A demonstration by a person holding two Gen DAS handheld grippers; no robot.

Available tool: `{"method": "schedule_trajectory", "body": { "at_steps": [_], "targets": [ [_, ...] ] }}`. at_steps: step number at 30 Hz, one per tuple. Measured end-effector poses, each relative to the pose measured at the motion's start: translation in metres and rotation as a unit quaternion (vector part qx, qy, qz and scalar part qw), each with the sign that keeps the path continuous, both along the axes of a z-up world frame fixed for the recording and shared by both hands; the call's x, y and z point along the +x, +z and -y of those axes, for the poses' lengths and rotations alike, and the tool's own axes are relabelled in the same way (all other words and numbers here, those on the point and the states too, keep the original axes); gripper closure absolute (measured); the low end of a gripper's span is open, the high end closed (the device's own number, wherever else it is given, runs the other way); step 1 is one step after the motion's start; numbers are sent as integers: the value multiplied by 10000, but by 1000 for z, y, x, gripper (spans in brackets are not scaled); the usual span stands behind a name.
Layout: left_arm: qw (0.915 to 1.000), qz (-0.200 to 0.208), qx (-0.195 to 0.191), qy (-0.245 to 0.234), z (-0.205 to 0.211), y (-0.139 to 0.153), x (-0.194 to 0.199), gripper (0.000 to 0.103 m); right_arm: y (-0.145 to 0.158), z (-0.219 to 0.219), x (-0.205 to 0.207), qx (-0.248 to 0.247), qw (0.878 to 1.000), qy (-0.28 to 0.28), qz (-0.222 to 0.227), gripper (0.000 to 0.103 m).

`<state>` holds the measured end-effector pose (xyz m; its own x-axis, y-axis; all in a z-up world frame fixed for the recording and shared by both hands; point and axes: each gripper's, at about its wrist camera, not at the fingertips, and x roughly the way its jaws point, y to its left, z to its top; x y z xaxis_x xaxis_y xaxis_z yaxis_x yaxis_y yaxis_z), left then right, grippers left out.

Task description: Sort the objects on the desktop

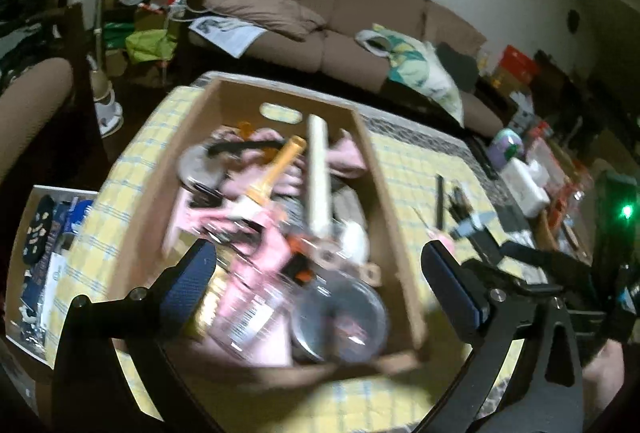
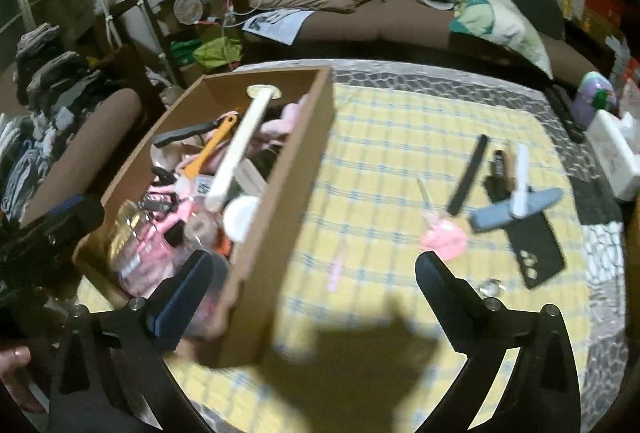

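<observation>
Both tools spread wide, empty: left tool (image 1: 316, 275) above open brown cardboard box (image 1: 372, 169) of clutter, right tool (image 2: 314, 279) over yellow-checked table (image 2: 384, 137), facing loose unsorted items.

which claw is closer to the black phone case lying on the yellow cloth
Right. The right claw hangs open over the cloth, with the black phone case just beyond its right finger. The left claw is open over the cardboard box, farther away.
</observation>
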<state>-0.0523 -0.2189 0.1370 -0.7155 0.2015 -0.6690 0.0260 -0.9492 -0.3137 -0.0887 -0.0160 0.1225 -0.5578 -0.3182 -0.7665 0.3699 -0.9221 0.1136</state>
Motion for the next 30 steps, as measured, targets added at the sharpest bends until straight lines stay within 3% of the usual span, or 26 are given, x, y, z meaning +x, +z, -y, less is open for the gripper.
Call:
{"method": "schedule_trajectory", "body": {
  "at_steps": [5,18,30],
  "targets": [
    [9995,61,-94,-296,-42,4,14,0,9,-29,18,212,9996,-109,-164,0],
    [9974,91,-272,-657,-120,17,13,0,21,-119,31,-103,9981,-532,-295,0],
    [9899,370,-565,-1243,-198,-29,-29,0,-21,-232,-3,-71,9917,-1284,-33,0]
  ]
}}
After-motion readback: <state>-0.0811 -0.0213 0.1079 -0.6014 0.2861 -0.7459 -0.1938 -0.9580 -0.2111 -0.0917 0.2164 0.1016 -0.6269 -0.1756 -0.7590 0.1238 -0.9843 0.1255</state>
